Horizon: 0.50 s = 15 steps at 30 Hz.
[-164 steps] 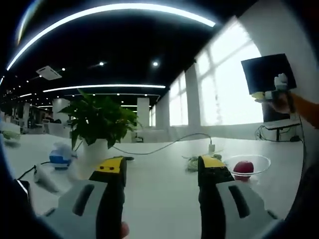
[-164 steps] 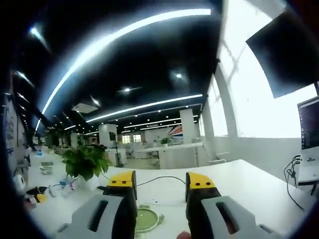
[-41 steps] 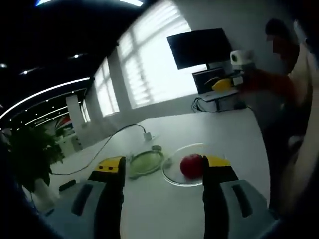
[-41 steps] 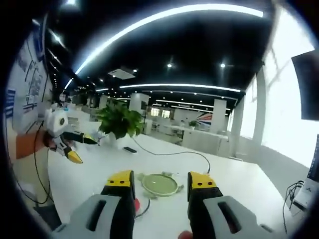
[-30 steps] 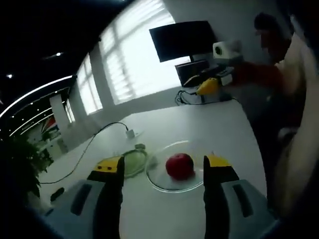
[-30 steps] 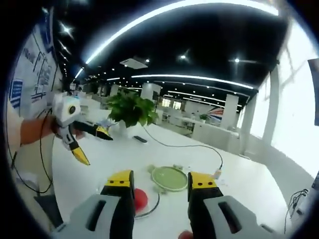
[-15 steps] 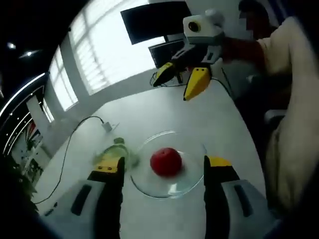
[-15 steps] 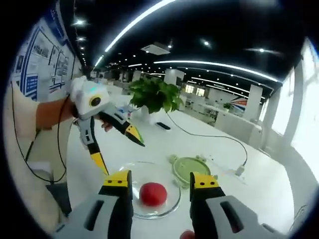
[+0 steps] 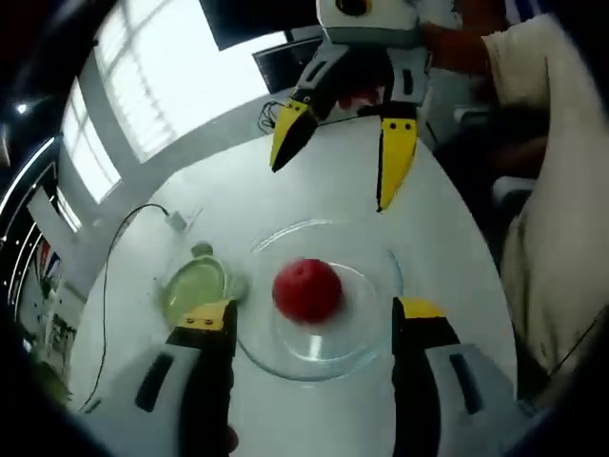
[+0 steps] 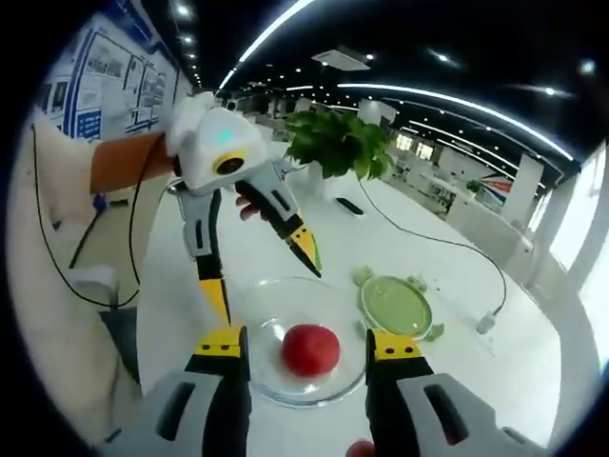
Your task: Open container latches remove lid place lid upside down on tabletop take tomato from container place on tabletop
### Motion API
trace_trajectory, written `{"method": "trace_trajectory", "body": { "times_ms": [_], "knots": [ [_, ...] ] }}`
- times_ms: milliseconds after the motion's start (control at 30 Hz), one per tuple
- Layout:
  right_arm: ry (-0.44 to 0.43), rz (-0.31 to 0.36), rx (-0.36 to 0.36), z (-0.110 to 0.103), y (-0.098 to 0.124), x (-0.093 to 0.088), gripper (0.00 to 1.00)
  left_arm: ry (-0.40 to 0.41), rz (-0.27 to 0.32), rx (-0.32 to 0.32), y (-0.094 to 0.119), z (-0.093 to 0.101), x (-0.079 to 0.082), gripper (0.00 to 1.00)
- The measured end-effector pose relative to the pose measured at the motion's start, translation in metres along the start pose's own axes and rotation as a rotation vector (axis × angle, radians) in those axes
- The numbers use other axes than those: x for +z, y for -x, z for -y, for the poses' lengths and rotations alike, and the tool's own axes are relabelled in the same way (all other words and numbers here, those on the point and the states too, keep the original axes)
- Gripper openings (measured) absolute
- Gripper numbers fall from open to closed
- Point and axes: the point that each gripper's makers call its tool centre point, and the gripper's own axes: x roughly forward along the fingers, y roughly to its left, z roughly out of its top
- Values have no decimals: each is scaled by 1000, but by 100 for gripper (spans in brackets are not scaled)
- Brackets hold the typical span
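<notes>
Currently the tomato point(image 9: 306, 289) sits in the open clear container point(image 9: 376, 328) on the white desk point(image 9: 438, 205), near the desk's edge beside the person's body. Just beside the container the green lid point(image 9: 197, 284) lies flat on the desk. Left claw point(image 9: 312, 316) and right claw point(image 10: 310, 349) both hover spread, pinching nothing, the tomato framed between the jaws of each. The left gripper view adds a dark monitor point(image 9: 249, 16) and bright windows; the right gripper view adds a potted plant point(image 10: 339, 143) and a cable point(image 10: 428, 236) running across the desk.
</notes>
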Motion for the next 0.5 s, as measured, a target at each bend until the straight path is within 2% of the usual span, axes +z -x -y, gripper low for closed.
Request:
{"method": "trace_trajectory", "body": {
  "times_ms": [267,500],
  "knots": [
    [50,-111,84,-6,-17,-10,45,-50,-89,-48,-13,3,1,59],
    [101,-197,115,-2,-35,-23,47,-83,-160,-90,-24,1,-7,58]
  ]
}}
